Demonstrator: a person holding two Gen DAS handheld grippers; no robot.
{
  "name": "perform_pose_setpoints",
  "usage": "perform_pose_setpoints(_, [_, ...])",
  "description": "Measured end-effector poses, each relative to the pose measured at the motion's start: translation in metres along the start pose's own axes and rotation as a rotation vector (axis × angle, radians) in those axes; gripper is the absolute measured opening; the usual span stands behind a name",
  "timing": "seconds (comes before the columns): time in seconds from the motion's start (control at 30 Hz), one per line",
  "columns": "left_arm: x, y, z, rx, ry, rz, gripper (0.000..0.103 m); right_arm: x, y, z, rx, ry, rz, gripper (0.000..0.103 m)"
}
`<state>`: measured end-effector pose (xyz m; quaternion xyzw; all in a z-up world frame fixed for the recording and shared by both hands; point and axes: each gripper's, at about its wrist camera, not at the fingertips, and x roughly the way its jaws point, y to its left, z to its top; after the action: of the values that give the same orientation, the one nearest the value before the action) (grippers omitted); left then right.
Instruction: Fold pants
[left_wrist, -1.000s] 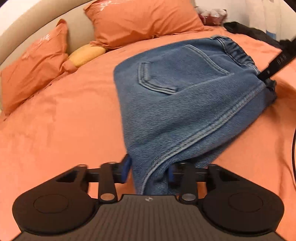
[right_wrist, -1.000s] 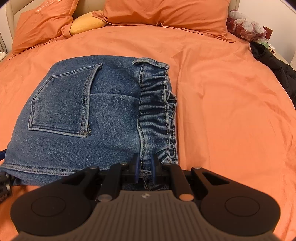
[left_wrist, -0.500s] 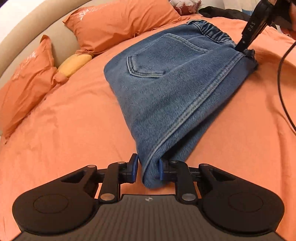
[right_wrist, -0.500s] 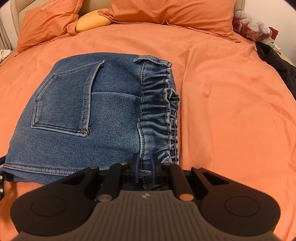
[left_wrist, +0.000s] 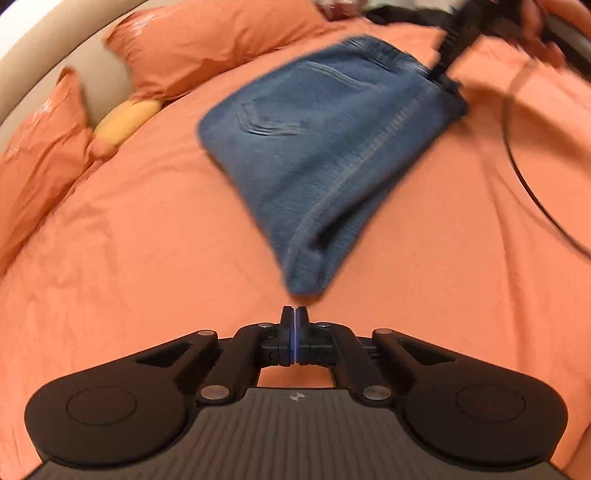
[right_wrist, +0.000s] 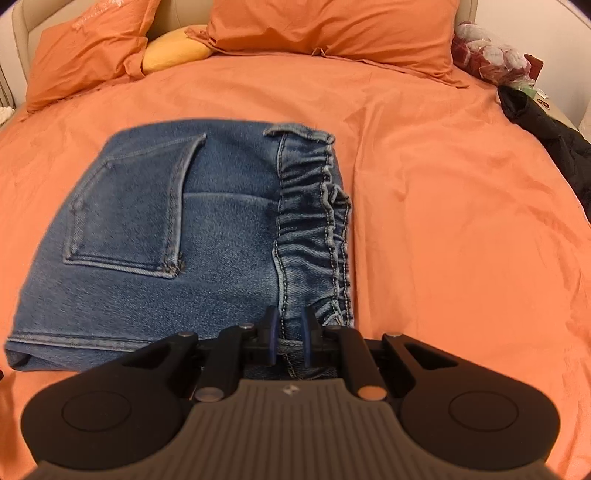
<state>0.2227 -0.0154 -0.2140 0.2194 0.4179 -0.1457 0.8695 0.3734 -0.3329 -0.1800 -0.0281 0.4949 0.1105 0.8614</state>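
Blue denim pants (right_wrist: 192, 236) lie folded into a compact stack on the orange bed sheet (right_wrist: 461, 229), back pocket up, elastic waistband on the right. My right gripper (right_wrist: 289, 325) is shut on the waistband's near edge. In the left wrist view the pants (left_wrist: 332, 147) lie ahead, blurred. My left gripper (left_wrist: 294, 314) is shut and empty, just short of the pants' near folded corner. The right gripper's black body (left_wrist: 458, 44) shows at the pants' far corner.
Orange pillows (right_wrist: 332, 33) and a yellow cushion (right_wrist: 173, 51) lie at the head of the bed. A black garment (right_wrist: 546, 136) and a red-and-white bundle (right_wrist: 487, 59) sit at the right edge. A black cable (left_wrist: 517, 177) arcs over the sheet.
My left gripper let go of the pants' folded corner, drew back and shut empty. The right gripper kept its hold on the waistband.
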Motion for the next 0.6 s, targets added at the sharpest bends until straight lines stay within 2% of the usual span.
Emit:
perform_pose_setpoints(0.07, [-0.004,0.019,0.011,-0.076,-0.005,-0.024,0.014,-0.010,-0.011,0.003,0.072,-0.003,0.073,0.030])
perform_pose_setpoints(0.1, [-0.005,0.030,0.018,-0.118,-0.012,-0.039,0.017,-0.015,-0.018,0.004,0.121,-0.006,0.108,0.050])
perform_pose_setpoints(0.13, [-0.005,0.040,0.026,-0.153,-0.017,-0.047,0.024,-0.019,-0.023,0.003,0.170,-0.010,0.118,0.068])
perform_pose_setpoints(0.17, [-0.003,0.049,0.034,-0.185,-0.021,-0.058,0.034,-0.023,-0.029,0.001,0.209,-0.016,0.125,0.071])
perform_pose_setpoints(0.2, [-0.002,0.058,0.042,-0.217,-0.026,-0.079,0.039,-0.025,-0.034,-0.002,0.241,-0.016,0.139,0.070])
perform_pose_setpoints(0.23, [0.001,0.065,0.050,-0.248,-0.029,-0.105,0.049,-0.026,-0.039,-0.005,0.267,-0.014,0.152,0.070])
perform_pose_setpoints(0.3, [0.009,0.078,0.064,-0.304,-0.022,-0.146,0.063,-0.023,-0.049,-0.012,0.319,-0.005,0.151,0.071])
perform_pose_setpoints(0.37, [0.021,0.090,0.075,-0.362,-0.019,-0.194,0.073,-0.014,-0.060,-0.019,0.380,0.012,0.166,0.071])
perform_pose_setpoints(0.5, [0.054,0.112,0.085,-0.527,-0.008,-0.294,0.075,0.011,-0.082,-0.030,0.517,0.019,0.256,0.066])
perform_pose_setpoints(0.6, [0.082,0.125,0.090,-0.640,0.014,-0.357,0.078,0.025,-0.094,-0.027,0.550,0.009,0.329,0.067])
